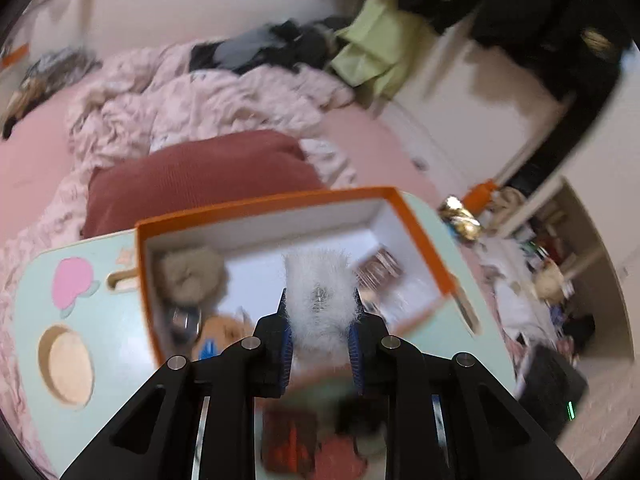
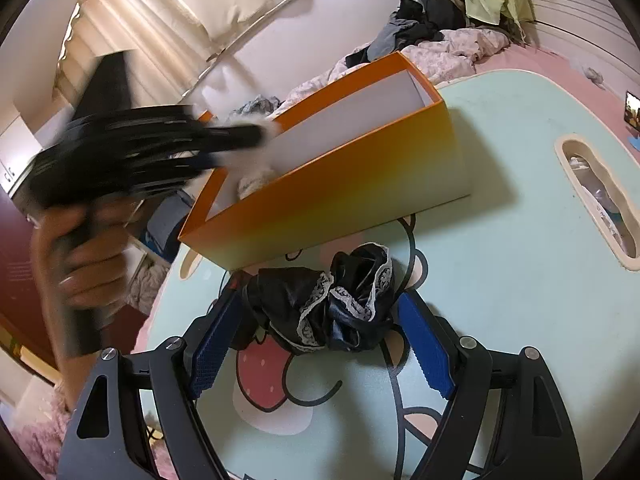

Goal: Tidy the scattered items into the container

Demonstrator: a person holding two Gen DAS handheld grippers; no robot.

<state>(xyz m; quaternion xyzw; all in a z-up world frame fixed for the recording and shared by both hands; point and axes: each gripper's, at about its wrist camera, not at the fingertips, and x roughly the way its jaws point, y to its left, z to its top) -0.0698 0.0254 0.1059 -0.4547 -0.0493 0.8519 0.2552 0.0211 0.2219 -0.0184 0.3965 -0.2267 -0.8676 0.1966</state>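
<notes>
Left wrist view: a bedroom w/ a pink bed and rumpled blanket (image 1: 208,100) is seen behind a pale-green lap table (image 1: 100,308). An orange box (image 1: 280,208) is set on the table. Over the box, a white fluffy item (image 1: 320,292) is pinched between the blue pads of the left gripper (image 1: 320,320). In the box, a beige fluffy item (image 1: 188,276) lies at the left, a pinkish striped item (image 1: 378,266) at the right.

Right wrist view: the orange box (image 2: 328,192) is seen on the table (image 2: 500,200), curtains behind. Just in front of the box, a black lace-trimmed scrunchie (image 2: 336,304) lies between the spread fingers of the right gripper (image 2: 320,344), no pad contact visible. The left gripper (image 2: 248,136), held by a hand (image 2: 88,256), is blurred at the box's left end w/ white fluff.
</notes>
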